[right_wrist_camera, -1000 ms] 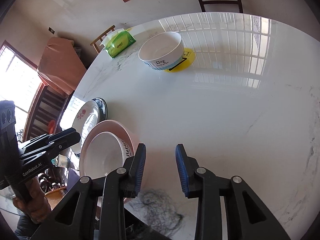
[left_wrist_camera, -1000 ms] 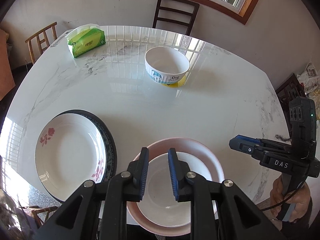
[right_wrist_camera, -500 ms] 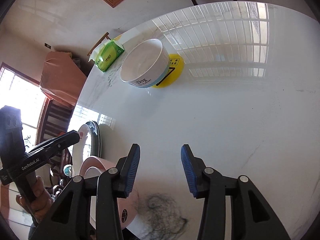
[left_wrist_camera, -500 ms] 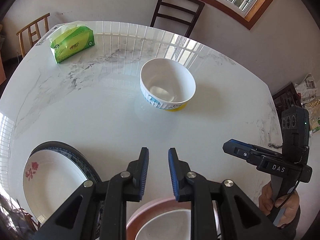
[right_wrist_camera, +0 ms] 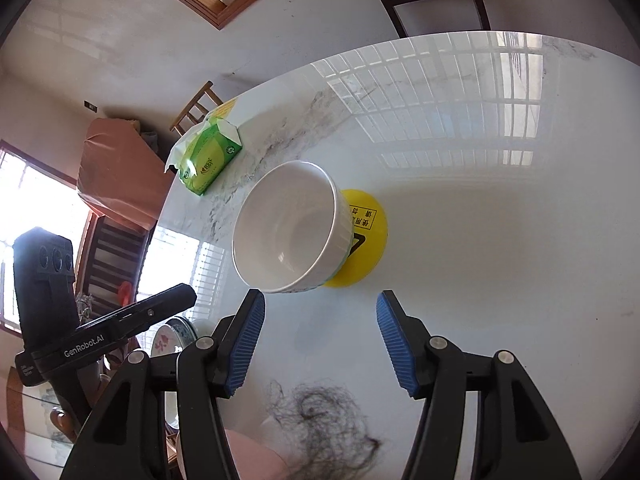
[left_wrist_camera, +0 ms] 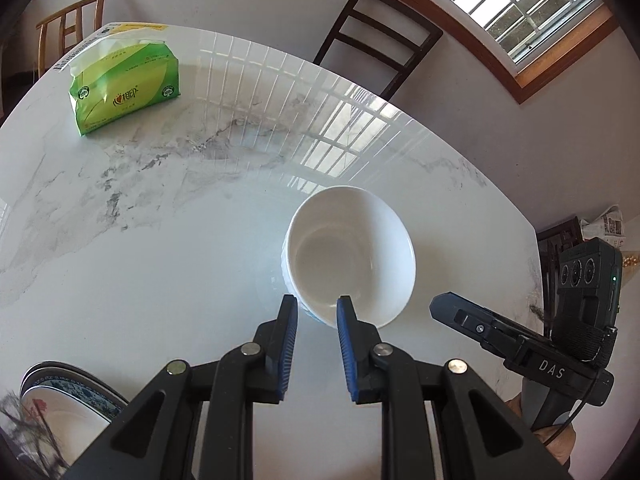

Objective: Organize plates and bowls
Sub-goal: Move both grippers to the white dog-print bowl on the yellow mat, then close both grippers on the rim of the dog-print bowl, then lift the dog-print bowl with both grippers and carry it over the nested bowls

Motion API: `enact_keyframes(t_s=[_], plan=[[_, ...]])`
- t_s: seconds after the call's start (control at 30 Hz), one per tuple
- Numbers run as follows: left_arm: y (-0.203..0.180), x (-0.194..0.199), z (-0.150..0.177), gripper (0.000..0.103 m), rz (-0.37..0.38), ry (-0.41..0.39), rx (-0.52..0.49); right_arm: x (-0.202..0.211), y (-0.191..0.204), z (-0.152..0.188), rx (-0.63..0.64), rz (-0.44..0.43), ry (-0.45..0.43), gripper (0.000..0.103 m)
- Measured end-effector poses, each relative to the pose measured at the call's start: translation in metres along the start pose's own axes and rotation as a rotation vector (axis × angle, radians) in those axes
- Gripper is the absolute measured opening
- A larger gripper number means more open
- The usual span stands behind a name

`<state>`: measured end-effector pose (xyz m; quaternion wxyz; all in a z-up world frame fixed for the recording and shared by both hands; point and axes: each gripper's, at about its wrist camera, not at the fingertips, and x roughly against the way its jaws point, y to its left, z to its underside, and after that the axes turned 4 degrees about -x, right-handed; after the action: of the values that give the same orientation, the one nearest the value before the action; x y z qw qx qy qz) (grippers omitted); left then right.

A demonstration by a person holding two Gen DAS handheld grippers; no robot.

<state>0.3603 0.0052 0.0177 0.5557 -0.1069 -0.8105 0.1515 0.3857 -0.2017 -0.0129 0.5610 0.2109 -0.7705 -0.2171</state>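
So there's this big round marble table (left_wrist_camera: 168, 240) and a white bowl (left_wrist_camera: 352, 256) sitting out toward the middle of it, upright, nothing inside. It's parked on a yellow round sticker or mat (right_wrist_camera: 366, 236) with some black print on it; the bowl covers most of that from one side.

The left gripper (left_wrist_camera: 317, 308) is right at the near rim of the bowl, pointing down at it. Its blue pads sit only a narrow gap apart, and the rim seems to line up with that gap, but I honestly can't tell if the pads are touching the rim or just hanging over it. Nothing looks pinched in there.

The right gripper (right_wrist_camera: 320, 306) is a bit back from the bowl on the other side, and its jaws have just been opening up. They stand roughly half spread now, with bare tabletop between them and nothing held. From the left camera you can see the right one coming in from the side, a hand (left_wrist_camera: 556, 436) wrapped round its handle.

Off at the near left edge of the table there's a stack of plates (left_wrist_camera: 68, 400), a white one with a red flower on top of a blue patterned one. A green pack of tissues (left_wrist_camera: 124, 88) sits on the far side, well away from the bowl. A pink bowl edge (right_wrist_camera: 256, 456) peeks in at the bottom of the right view.
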Motion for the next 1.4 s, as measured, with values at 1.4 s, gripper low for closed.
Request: enact_keyframes(t_s=[1.4], plan=[[-0.009, -0.007, 0.028, 0.013, -0.055, 0.038, 0.015, -0.039, 0.002, -0.018, -0.020, 0.070, 0.060, 0.018]])
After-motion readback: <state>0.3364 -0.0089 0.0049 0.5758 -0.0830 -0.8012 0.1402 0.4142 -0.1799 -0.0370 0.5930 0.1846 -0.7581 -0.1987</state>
